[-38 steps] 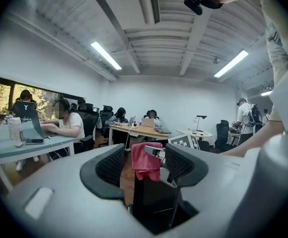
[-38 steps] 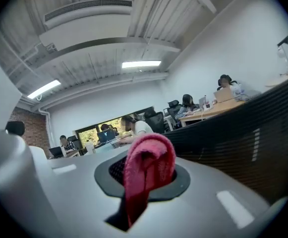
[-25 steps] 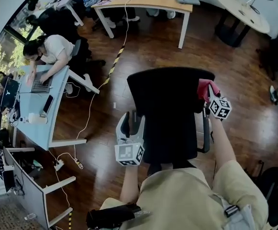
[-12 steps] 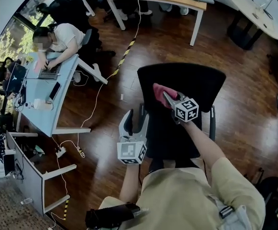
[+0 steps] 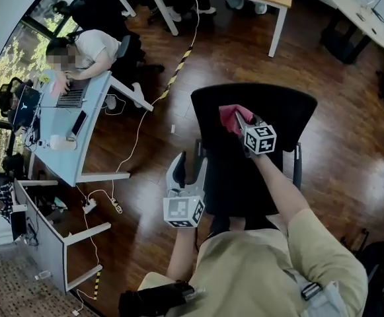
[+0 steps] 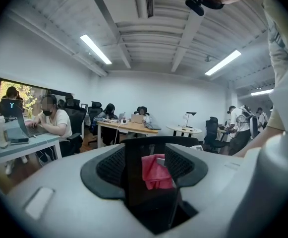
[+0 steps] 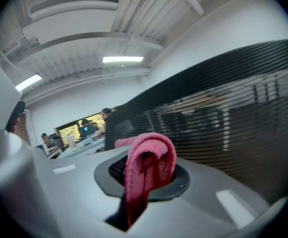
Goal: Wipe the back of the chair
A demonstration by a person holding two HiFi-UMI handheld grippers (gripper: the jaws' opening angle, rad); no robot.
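While your right gripper (image 5: 240, 125) pinched the soft, limp-looking pink cloth (image 5: 229, 116) against the chair back (image 5: 277, 107), upper middle, your left gripper (image 5: 187, 168) waited empty, jaws apart, off its left edge; that mesh probably gave.

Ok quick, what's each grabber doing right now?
Left gripper: open, nothing in it.
Right gripper: shut on the pink cloth, against the chair back.
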